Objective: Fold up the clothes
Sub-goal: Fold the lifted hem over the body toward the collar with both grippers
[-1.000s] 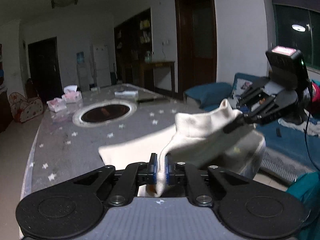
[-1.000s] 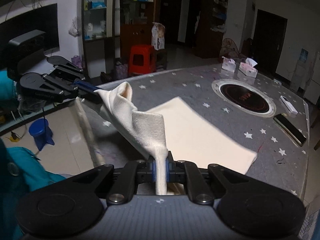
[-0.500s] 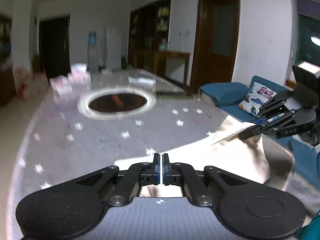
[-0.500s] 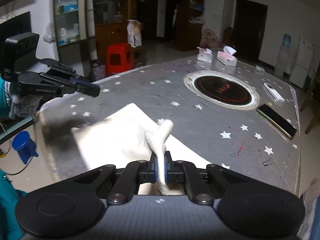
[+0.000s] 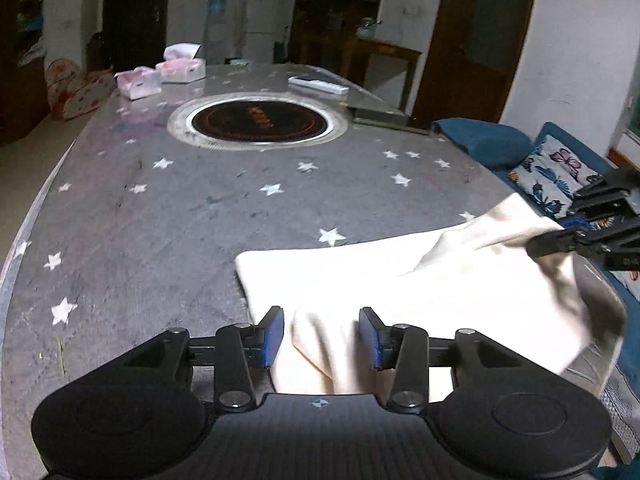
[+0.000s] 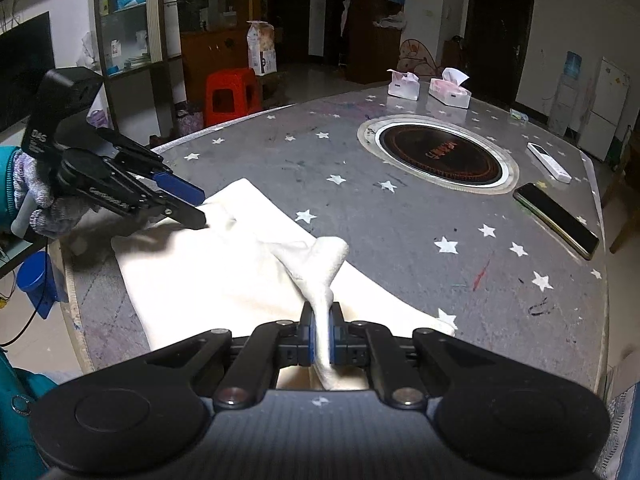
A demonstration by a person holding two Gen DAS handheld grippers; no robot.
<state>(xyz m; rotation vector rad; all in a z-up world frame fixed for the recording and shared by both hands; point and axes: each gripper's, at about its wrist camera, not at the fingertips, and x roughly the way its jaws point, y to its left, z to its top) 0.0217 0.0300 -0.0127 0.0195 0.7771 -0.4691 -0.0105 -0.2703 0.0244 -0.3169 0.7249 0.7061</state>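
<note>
Our right claw pinches a raised fold of the cream cloth, our left claw spread open, cloth lying lengthwise along the counter edge.

The left gripper is sitting low at the near left, its blue-padded fingers standing wide apart with nothing pinched between them. A hand in a grey knit glove is gripping its handle. The right gripper is reaching in from the near right, its blue pads pressing together on a raised fold of the cream cloth.
</note>
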